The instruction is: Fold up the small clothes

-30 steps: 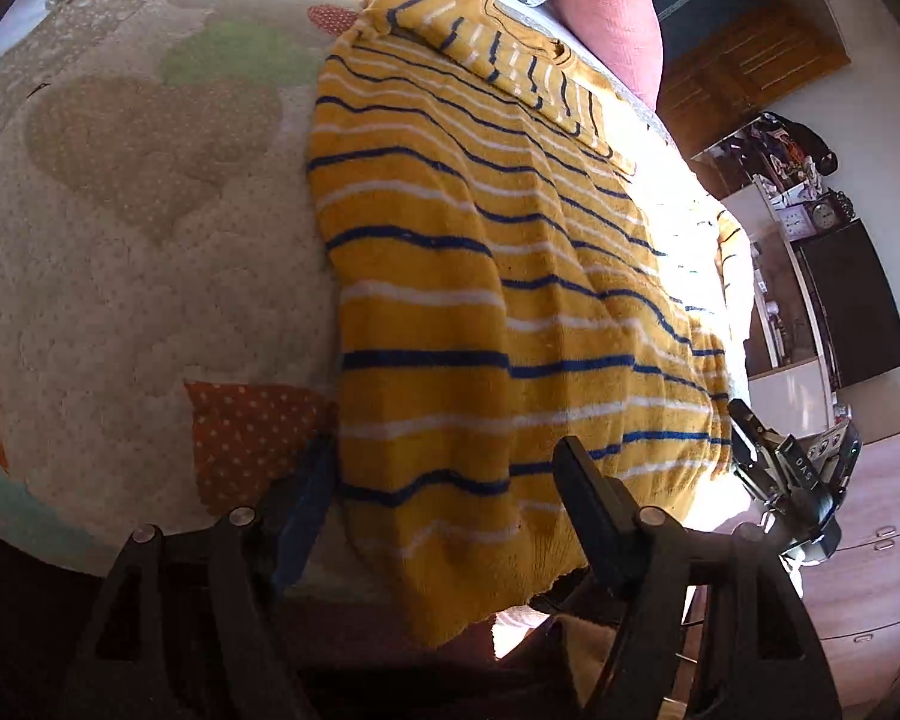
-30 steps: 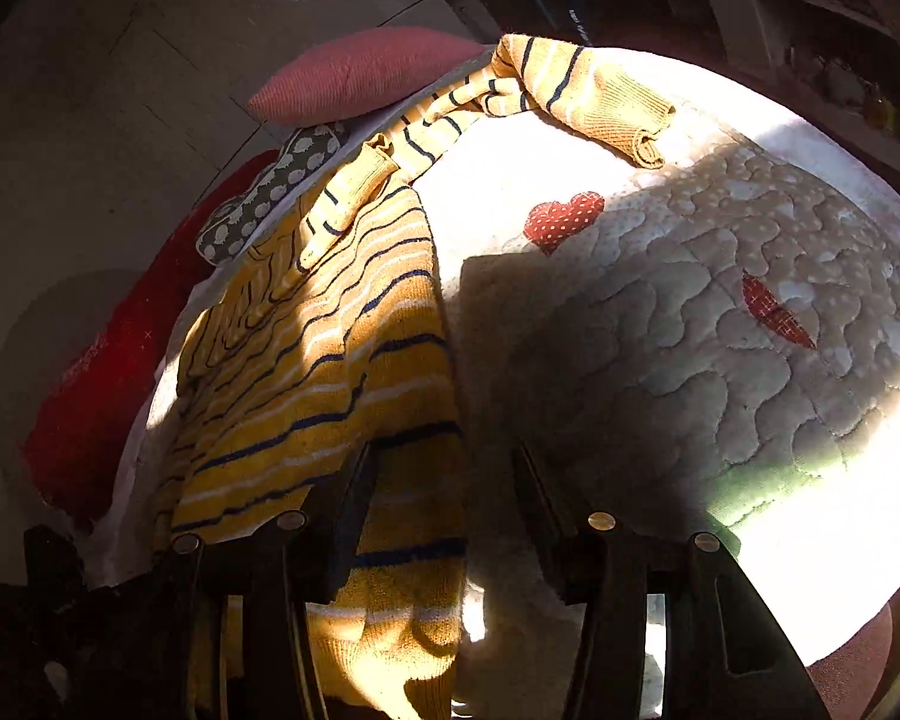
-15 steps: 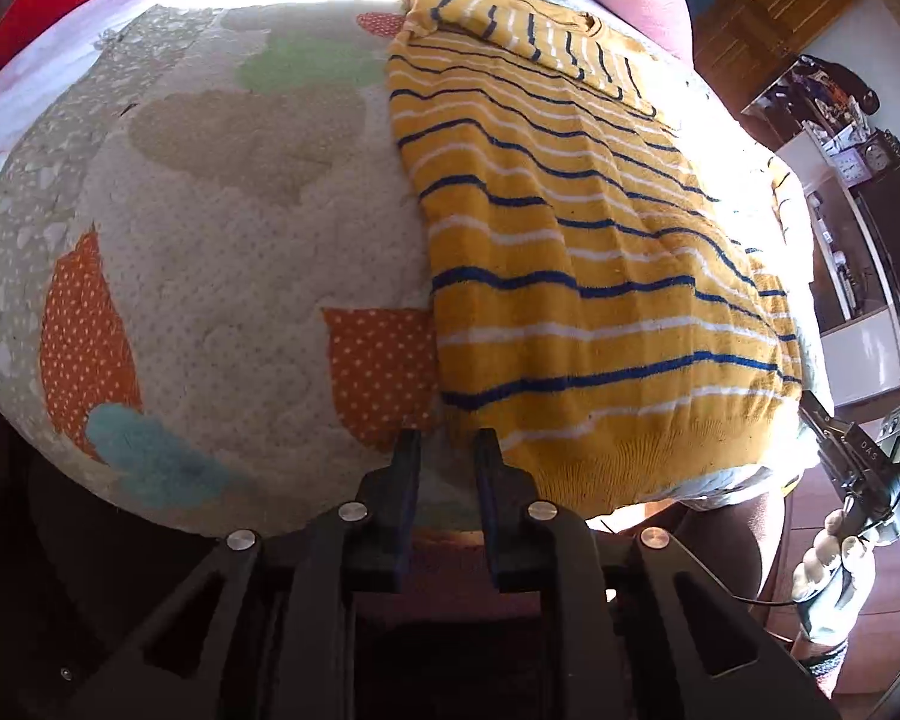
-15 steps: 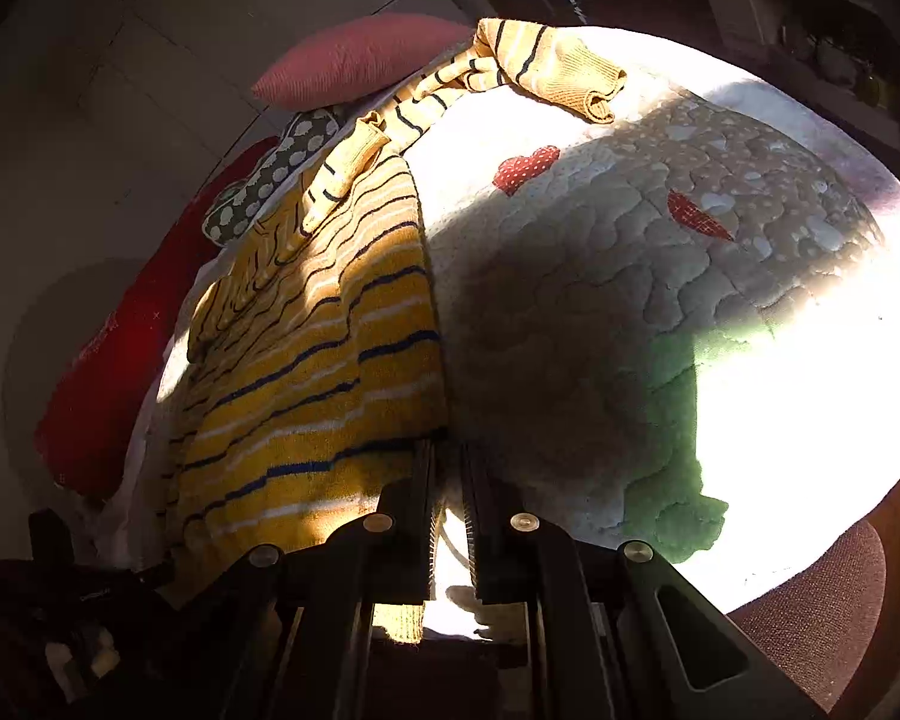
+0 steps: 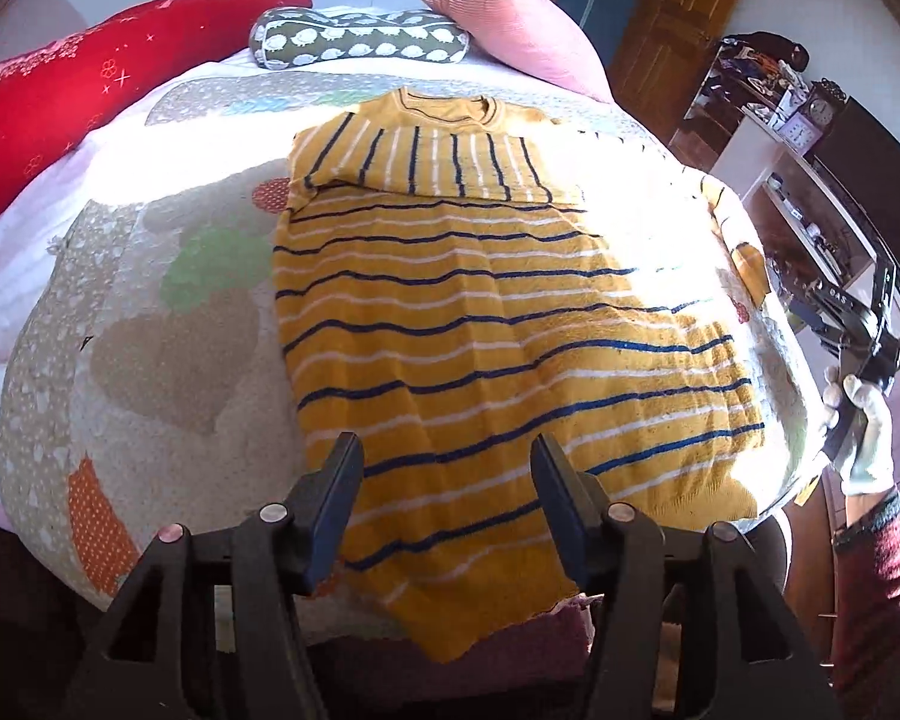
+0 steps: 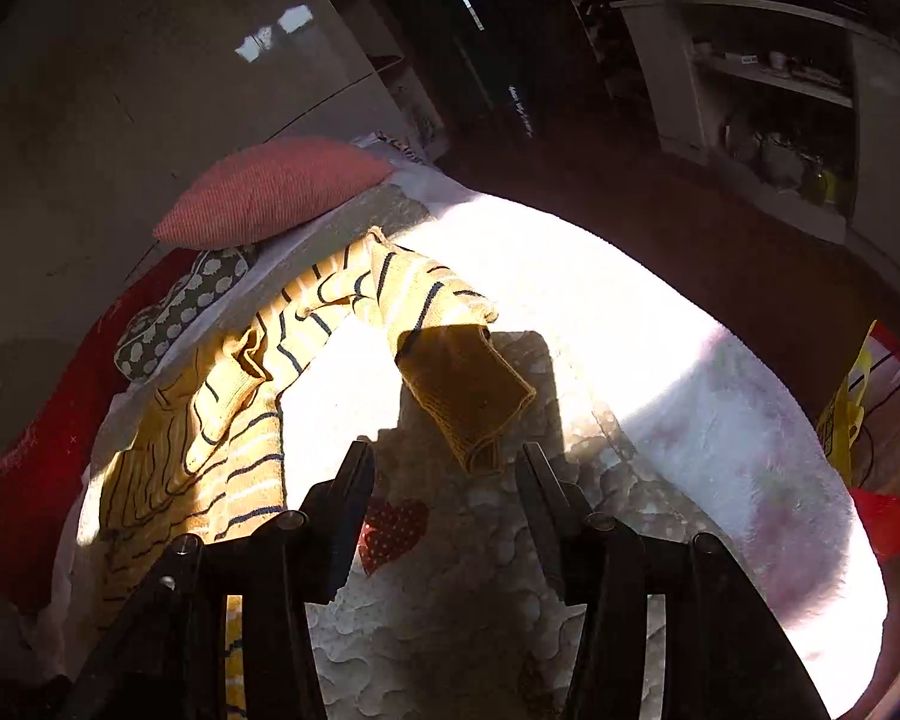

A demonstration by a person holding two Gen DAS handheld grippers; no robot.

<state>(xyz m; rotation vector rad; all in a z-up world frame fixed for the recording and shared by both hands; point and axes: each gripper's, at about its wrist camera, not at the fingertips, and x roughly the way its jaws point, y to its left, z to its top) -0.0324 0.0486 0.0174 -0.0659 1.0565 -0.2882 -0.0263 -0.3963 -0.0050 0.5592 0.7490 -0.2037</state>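
A yellow sweater point(image 5: 480, 324) with blue and white stripes lies flat on the quilted bed, its left sleeve folded across the chest point(image 5: 426, 165). Its hem hangs over the near bed edge. My left gripper point(image 5: 444, 474) is open and empty, raised above the hem. My right gripper point(image 6: 444, 474) is open and empty, hovering just short of the other sleeve's cuff point(image 6: 468, 396), which lies stretched out on the quilt. The sweater body shows at the left of the right wrist view point(image 6: 210, 456). The right gripper also shows in the left wrist view point(image 5: 858, 330), held in a gloved hand.
The patchwork quilt point(image 5: 150, 324) covers the bed. A red pillow point(image 5: 72, 84), a patterned bolster point(image 5: 360, 39) and a pink pillow point(image 5: 510, 30) lie at the head. Shelves and a cabinet point(image 5: 810, 180) stand to the right. A heart patch point(image 6: 390, 534) lies below the right gripper.
Both grippers were shut at the sweater's hem half a second ago. Both have since opened, let go and lifted away. The right gripper has moved toward the outstretched sleeve cuff.
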